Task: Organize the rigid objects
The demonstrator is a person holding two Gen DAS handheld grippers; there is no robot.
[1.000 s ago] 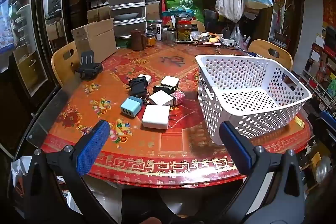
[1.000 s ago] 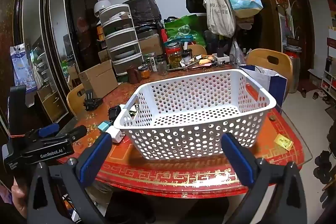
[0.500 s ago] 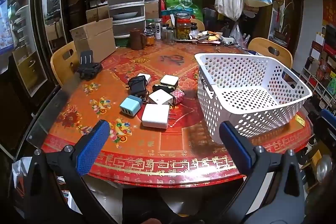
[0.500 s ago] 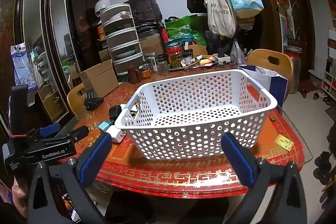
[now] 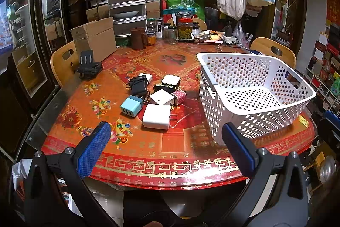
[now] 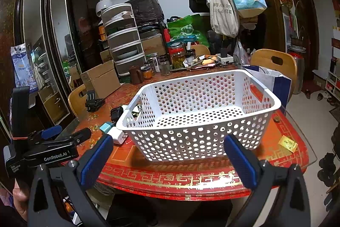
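Both tongs, left (image 5: 164, 143) and right (image 6: 167, 154), held spread and empty; chargers (image 5: 156, 113) left beside basket (image 5: 255, 86) on table (image 5: 148, 154)

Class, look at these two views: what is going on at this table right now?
A person holds two tongs, both open and empty, at the near edge of the red table. The left tongs face a cluster of phone chargers lying loose on the table. The right tongs face the white perforated basket, which is empty. Nothing is gripped yet.
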